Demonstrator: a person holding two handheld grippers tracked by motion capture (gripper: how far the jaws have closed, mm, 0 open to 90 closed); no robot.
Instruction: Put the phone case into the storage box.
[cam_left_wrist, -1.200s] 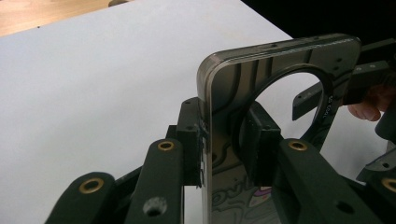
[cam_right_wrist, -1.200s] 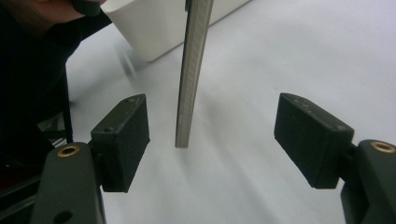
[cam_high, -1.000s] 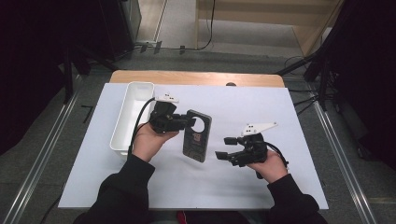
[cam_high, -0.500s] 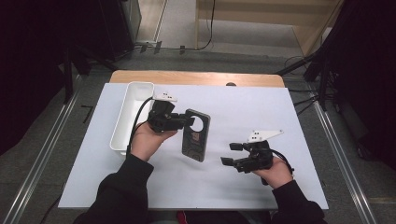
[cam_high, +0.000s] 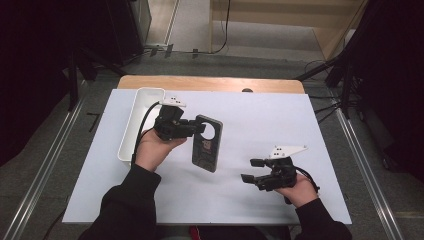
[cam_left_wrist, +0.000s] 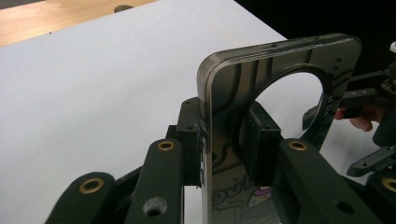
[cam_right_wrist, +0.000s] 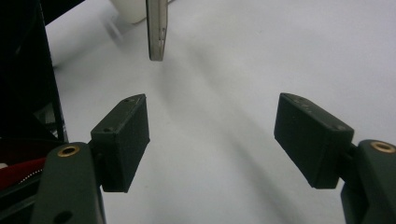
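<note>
Left tool (cam_high: 196, 128) clamps phone case (cam_high: 209, 142) edge.

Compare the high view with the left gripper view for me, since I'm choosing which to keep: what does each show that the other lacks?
High view alone: the white tray at the sheet's left, and the whole phone case lifted off the sheet by the left tongs.

Left gripper view alone: both pads pressing the case's two faces beside its round camera cutout, and printed artwork on the case.

Both: the case, the white table sheet, the wooden table edge, and the open, empty right tongs.
</note>
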